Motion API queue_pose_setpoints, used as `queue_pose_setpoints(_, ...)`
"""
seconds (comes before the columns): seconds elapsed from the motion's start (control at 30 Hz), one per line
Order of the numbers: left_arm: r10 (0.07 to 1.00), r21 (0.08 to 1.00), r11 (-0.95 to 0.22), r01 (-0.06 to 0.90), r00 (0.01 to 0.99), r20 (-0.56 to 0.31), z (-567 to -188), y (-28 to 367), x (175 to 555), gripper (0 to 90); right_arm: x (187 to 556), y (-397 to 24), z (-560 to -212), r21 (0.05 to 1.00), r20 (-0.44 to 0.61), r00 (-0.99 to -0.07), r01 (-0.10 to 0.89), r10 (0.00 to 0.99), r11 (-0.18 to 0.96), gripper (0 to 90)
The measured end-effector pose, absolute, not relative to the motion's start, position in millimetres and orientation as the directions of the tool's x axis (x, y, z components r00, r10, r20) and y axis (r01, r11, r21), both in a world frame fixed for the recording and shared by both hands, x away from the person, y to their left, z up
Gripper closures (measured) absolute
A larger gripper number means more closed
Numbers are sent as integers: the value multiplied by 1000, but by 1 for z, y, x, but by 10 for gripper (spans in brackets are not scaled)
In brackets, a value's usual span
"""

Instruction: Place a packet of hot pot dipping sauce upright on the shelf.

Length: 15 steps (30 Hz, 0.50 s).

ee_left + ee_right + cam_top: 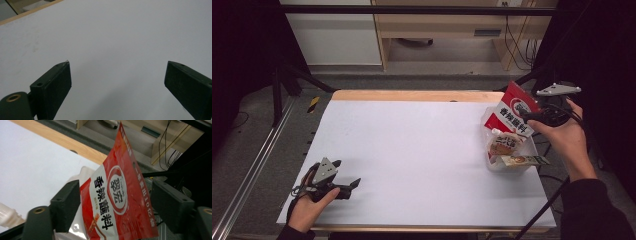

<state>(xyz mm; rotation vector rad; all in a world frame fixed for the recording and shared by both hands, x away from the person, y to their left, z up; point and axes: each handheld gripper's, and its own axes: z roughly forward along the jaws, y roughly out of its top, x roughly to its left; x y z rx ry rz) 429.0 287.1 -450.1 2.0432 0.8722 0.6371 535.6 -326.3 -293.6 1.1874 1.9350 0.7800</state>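
Note:
A red seasoning packet (514, 112) with white lettering stands tilted up out of a clear plastic tub (507, 169) at the table's right edge. My right gripper (526, 118) is at the packet's right side. In the right gripper view the packet (125, 170) lies face-on between the jaws of this gripper (115, 205), which is open: the left jaw touches its edge and the right jaw stands just off it. My left gripper (347, 173) rests at the front left of the table, open, with nothing between its fingers (53, 85).
The tub also holds a white-and-orange packet (503, 142) and a flat beige packet (523, 160) that sticks out over its rim. The white table top (412, 150) ends in a wooden far edge (412, 95). Black frame bars and cables stand at the right.

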Motion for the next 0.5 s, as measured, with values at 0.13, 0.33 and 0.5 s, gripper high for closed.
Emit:
queue_pose_setpoints(0.13, 762, 827, -437, 355, 634, 130, -450, 287, 429, 70, 530, -318, -281, 801, -264, -308, 458, 914, 386, 175)
queue_pose_setpoints(0.33, 762, 826, -438, 354, 634, 132, -450, 287, 429, 70, 517, -293, -270, 817, -268, -334, 419, 904, 397, 147)
queue_pose_setpoints(0.5, 767, 830, -432, 354, 627, 132, -450, 288, 429, 70, 505, -265, -265, 825, -273, -376, 383, 886, 416, 123)
